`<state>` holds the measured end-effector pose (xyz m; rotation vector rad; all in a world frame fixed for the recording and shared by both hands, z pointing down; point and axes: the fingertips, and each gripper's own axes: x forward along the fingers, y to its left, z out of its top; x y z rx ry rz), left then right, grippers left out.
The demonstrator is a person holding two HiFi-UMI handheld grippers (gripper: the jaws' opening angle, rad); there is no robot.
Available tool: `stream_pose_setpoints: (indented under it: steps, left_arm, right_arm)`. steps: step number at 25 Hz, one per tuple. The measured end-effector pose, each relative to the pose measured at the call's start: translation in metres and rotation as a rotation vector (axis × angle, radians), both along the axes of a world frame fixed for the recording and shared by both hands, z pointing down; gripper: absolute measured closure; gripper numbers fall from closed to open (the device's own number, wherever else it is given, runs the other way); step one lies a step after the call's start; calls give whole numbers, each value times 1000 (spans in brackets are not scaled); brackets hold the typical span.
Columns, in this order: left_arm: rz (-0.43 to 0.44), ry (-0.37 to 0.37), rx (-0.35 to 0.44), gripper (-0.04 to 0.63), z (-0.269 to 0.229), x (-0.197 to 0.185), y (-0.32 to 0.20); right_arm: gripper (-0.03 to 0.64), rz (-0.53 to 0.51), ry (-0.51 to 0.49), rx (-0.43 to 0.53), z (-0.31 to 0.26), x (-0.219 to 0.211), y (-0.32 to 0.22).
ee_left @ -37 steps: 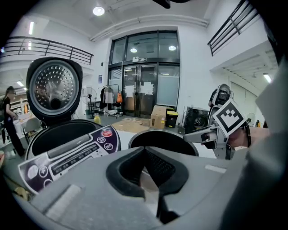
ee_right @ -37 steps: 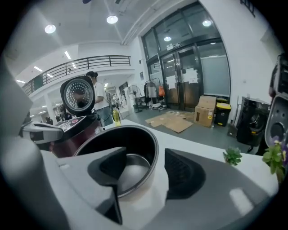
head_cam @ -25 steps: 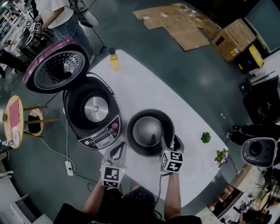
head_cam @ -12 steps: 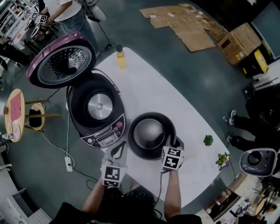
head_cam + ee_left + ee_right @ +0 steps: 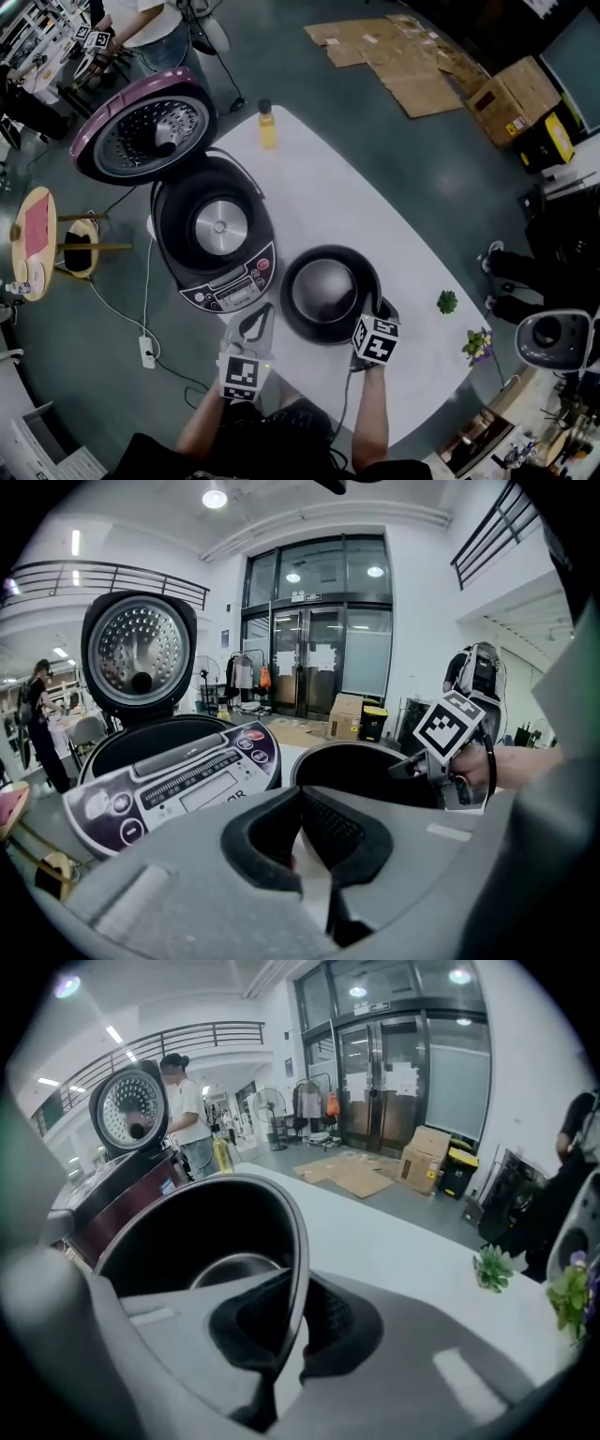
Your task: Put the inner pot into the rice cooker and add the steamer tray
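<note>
Clamping my right gripper point(image 5: 371, 309) onto the near rim of the inner pot point(image 5: 324, 291), I have one pad inside the wall and one outside; in the right gripper view the thin rim point(image 5: 298, 1269) runs straight down between the jaws. I take that hold, I judge, because the rim is the only edge on the smooth pot that gives me a purchase for lifting. The pot stands by the near edge of the table point(image 5: 328, 202), just beside the rice cooker point(image 5: 231, 287). The cooker sits at the table's left edge with its lid point(image 5: 145, 136) thrown back, so its well is empty and ready for the pot. My left gripper point(image 5: 255, 324) hangs in front of the cooker's control panel with its jaws together on nothing, probably kept close to steady the pot or the cooker. I see no steamer tray in any view.

Against the earlier head views, my right jaws have just been closing from wide apart onto the rim. Pot and cooker keep the same places on the table, and my left gripper has not shifted.
</note>
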<state>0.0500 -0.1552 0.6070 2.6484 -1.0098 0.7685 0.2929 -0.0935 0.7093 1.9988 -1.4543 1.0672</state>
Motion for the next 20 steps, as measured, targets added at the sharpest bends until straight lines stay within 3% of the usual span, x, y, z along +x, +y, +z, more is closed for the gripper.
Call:
stream_pose_setpoints:
  steps: [8, 20]
  left_arm:
    - [-6, 19, 41, 584, -23, -5, 8]
    - [-17, 79, 181, 584, -87, -12, 20]
  right_arm:
    - [604, 38, 31, 40, -32, 12, 18]
    - [603, 76, 49, 222, -132, 26, 37]
